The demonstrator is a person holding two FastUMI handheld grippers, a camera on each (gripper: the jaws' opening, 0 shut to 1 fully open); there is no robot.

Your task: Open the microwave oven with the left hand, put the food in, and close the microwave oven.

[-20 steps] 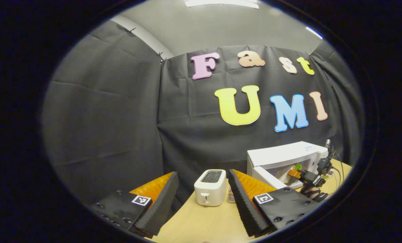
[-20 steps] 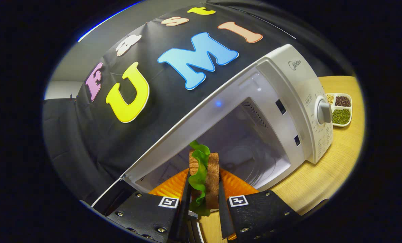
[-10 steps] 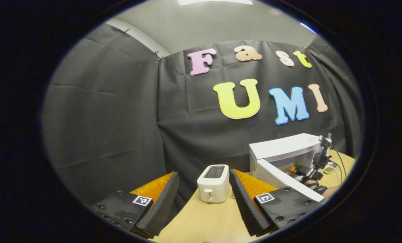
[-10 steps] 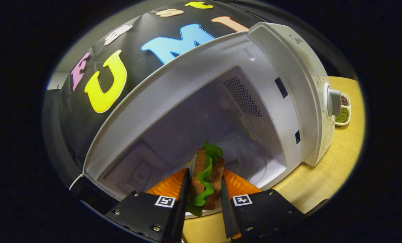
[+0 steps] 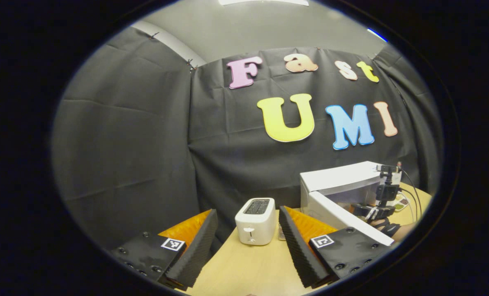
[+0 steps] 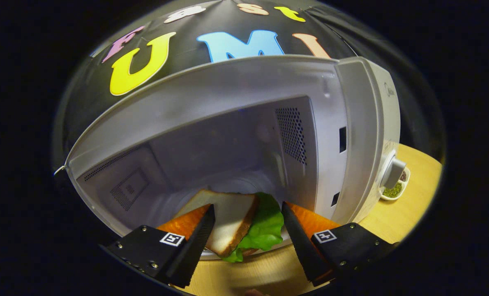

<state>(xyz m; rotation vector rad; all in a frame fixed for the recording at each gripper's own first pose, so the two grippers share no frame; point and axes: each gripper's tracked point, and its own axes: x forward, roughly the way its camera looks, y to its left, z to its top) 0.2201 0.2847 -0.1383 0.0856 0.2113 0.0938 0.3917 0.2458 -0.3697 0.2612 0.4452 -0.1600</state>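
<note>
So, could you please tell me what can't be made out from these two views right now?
- Right gripper view: the sandwich's underside and whether it rests on the microwave floor, hidden behind the front sill and the right claw.
- Right gripper view: the contents of the small dish, too small and cut off behind the knob.
- Left gripper view: the sandwich inside the microwave, screened by the open door and the far claw.

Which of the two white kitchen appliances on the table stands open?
The microwave oven: its door is swung out and a sandwich lies in its cavity. The toaster, the smaller appliance to its left in the left gripper view, has no door.
</note>
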